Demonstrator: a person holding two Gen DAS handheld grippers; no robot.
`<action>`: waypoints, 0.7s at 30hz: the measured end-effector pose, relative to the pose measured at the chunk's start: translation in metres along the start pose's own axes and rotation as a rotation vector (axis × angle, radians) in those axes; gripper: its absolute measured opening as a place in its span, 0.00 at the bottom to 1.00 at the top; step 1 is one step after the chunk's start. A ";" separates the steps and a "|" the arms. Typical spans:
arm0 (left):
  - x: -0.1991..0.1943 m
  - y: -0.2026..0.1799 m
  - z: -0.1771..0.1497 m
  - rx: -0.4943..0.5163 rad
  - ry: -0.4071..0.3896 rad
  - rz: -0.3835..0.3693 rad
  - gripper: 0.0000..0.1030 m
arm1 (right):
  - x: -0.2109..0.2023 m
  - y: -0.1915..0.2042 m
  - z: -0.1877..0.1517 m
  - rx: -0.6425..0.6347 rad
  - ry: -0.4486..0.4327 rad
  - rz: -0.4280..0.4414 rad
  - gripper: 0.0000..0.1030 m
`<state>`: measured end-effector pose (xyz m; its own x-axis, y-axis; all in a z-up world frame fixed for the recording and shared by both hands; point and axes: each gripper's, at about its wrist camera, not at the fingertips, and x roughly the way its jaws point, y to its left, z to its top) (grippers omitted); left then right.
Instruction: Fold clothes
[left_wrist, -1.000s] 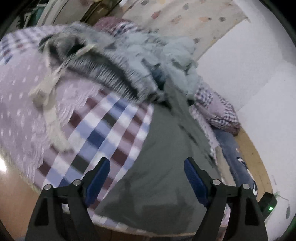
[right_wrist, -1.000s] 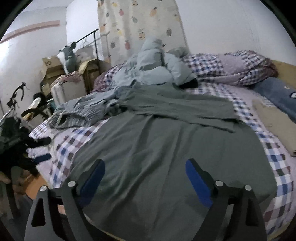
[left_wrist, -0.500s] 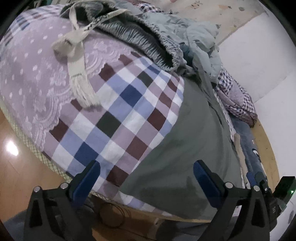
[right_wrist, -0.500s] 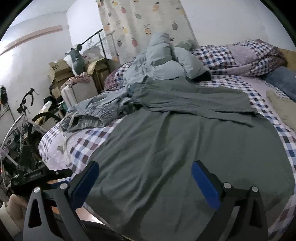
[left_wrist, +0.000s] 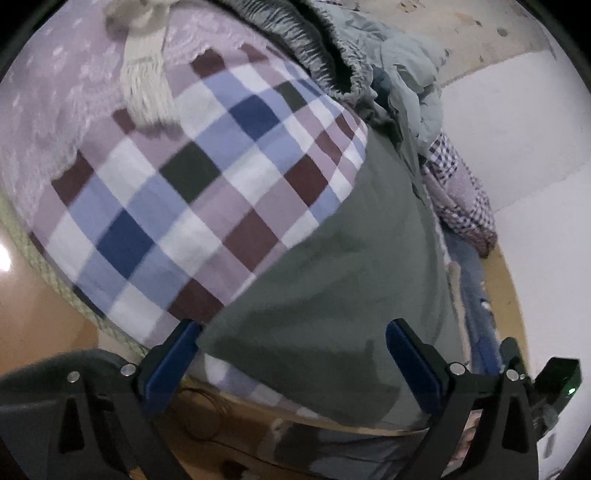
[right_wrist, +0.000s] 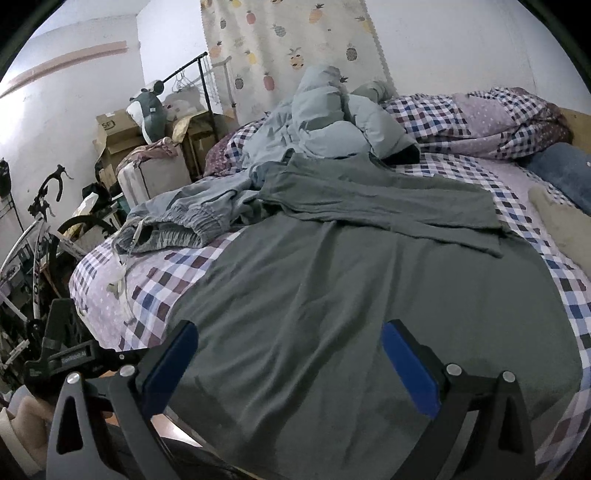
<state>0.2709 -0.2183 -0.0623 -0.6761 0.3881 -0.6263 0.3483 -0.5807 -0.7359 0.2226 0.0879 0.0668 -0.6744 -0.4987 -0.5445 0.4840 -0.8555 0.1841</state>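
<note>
While a large grey-green cotton garment (right_wrist: 369, 295) lies spread flat across the near half of the checked purple, blue and white bedsheet (left_wrist: 192, 192), its hem hangs just over the bed's near edge. Both tools sit low at that edge with nothing between their fingers: the left gripper (left_wrist: 291, 354) has its blue-padded jaws spread wide over the garment's near left corner, and the right gripper (right_wrist: 291, 358) stands equally wide apart above the hem further right. Toward the bed's left edge a rumpled grey pair of elastic-waist trousers (right_wrist: 177, 225) with a pale drawstring lies touching the garment's upper fold. Behind them, a pale blue puffy jacket (right_wrist: 332, 122) is heaped at the far edge beside a bunched checked quilt (right_wrist: 480, 118).
</note>
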 end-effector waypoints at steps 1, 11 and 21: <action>0.001 0.002 -0.001 -0.019 0.003 -0.020 0.99 | 0.000 0.001 -0.001 -0.005 -0.001 0.002 0.99; -0.013 -0.006 0.003 -0.044 -0.039 -0.179 0.99 | 0.009 0.034 -0.016 -0.163 0.028 0.020 0.99; 0.002 -0.010 0.005 -0.037 0.068 -0.120 0.86 | 0.020 0.098 -0.055 -0.475 0.044 0.040 0.99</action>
<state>0.2623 -0.2155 -0.0553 -0.6690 0.5018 -0.5482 0.2919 -0.5009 -0.8148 0.2874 0.0016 0.0292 -0.6311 -0.5147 -0.5803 0.7171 -0.6723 -0.1837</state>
